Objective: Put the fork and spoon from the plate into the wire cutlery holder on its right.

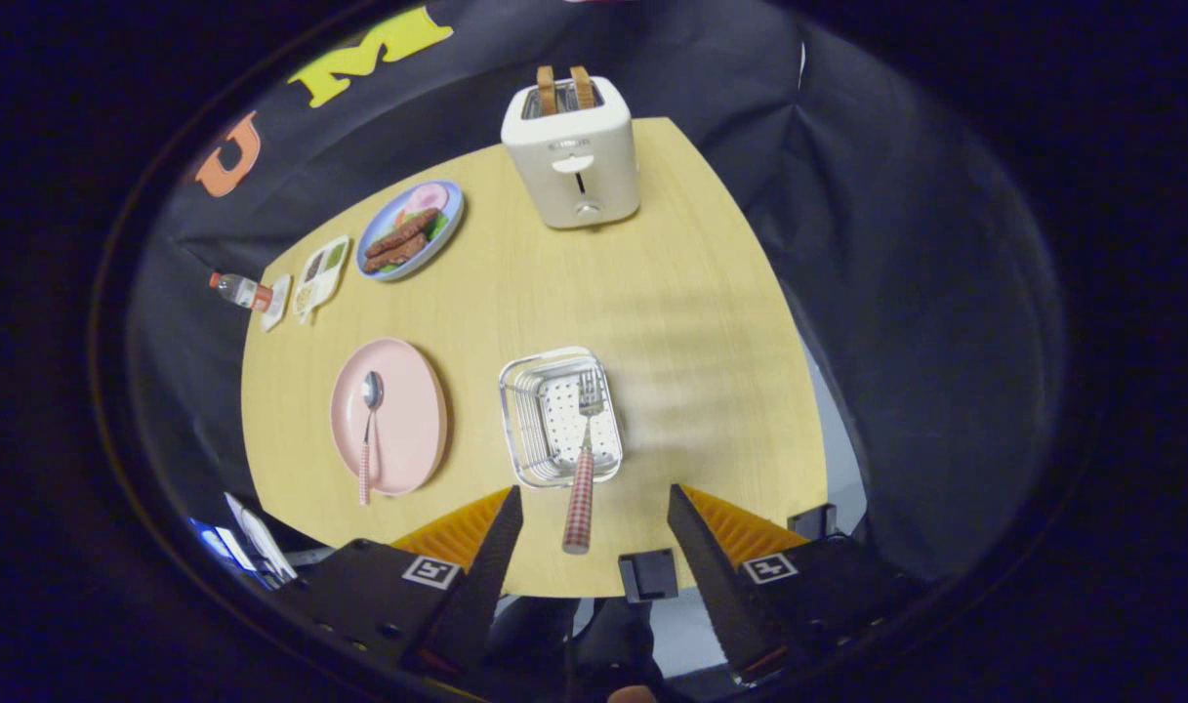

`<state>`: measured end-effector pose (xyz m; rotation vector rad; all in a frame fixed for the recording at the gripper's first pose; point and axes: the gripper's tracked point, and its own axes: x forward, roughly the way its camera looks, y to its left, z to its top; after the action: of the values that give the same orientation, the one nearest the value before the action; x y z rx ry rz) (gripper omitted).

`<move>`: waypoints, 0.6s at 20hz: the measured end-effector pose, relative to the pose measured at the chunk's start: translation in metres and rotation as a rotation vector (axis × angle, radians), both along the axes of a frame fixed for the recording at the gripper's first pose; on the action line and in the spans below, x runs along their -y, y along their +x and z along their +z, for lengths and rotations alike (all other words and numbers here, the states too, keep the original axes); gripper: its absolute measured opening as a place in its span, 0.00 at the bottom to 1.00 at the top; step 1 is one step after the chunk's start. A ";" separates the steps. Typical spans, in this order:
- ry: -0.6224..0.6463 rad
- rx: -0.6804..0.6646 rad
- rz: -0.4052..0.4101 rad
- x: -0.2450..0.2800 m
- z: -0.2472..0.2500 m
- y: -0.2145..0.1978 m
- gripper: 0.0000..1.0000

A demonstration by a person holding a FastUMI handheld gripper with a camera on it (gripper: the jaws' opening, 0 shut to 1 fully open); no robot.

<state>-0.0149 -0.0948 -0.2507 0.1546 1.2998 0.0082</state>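
Steel spoon (369, 420) lies on the pink plate (413, 410) near the table's (691, 322) left edge, light, stiff, slippery; grasp its checked handle. Fork (584, 459) rests in the wire holder (515, 420); gripper (594, 532) fingers wide, empty.

Fisheye riding on the tool (594, 522), high above the table (691, 322), looking steeply down, whole tabletop in sight

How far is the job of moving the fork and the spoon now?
Done: the fork lies in the wire cutlery holder, handle over its rim. In hand: nothing; the gripper is open, fingers beside the handle. Left: the spoon on the pink plate.
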 end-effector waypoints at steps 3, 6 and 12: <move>0.034 0.142 -0.008 -0.015 0.014 0.012 0.97; 0.087 0.243 0.015 -0.051 0.020 0.009 0.97; 0.143 0.249 0.134 -0.174 -0.003 -0.023 0.97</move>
<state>-0.0375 0.0791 -0.2532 0.1822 1.0587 0.2283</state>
